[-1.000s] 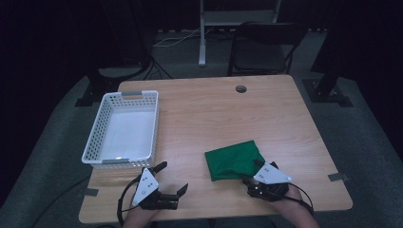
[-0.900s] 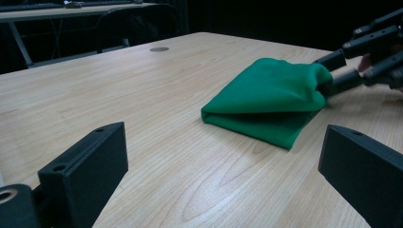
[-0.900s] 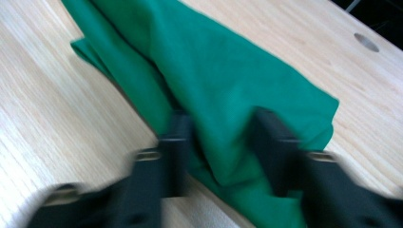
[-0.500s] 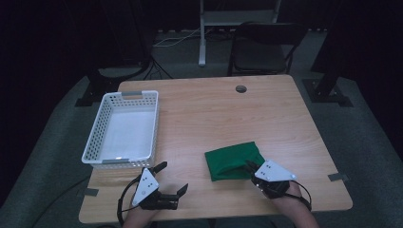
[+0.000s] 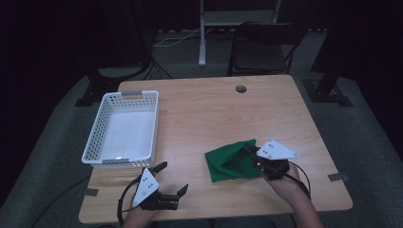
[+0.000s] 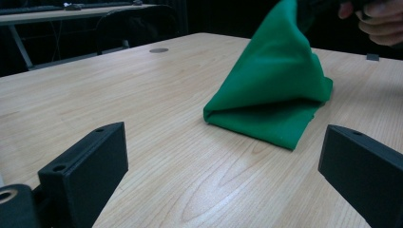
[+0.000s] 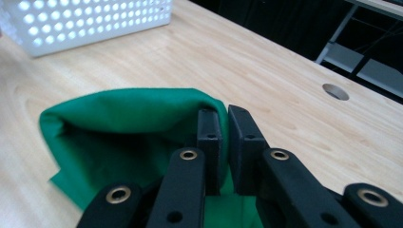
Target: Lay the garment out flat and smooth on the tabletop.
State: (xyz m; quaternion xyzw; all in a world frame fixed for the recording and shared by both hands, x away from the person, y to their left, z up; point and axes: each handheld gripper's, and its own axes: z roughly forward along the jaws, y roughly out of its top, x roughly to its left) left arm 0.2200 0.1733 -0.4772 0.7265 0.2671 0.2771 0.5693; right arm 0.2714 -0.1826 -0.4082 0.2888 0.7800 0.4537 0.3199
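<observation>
A: From the high view, where is the green cloth (image 5: 227, 161)?

B: Toward the table's (image 5: 199, 114) near right corner, well apart from the white basket (image 5: 124, 127) at the left edge. The right gripper (image 5: 251, 151) has just clamped onto the cloth's right side, and that side stands lifted. The left gripper (image 5: 172, 176) rests by the near edge, jaws spread, grasping nothing.

A: And the left gripper view?

B: The cloth (image 6: 275, 90) rises like a tent: its peak points up toward the right hand (image 6: 378, 19), its lower fold lies flat on the wood. So its long axis now runs from the table up to the pinch.

A: The right gripper view?

B: The jaws are clenched on a folded edge of the cloth (image 7: 119, 128), with fabric bulging round the left jaw. The basket (image 7: 90, 19) sits far off.

A: What could go wrong?

B: I judge the bite to be shallow, near the hem; a quick lift could pull it free. Only one layer may be caught, so the cloth could unfold and drag.
</observation>
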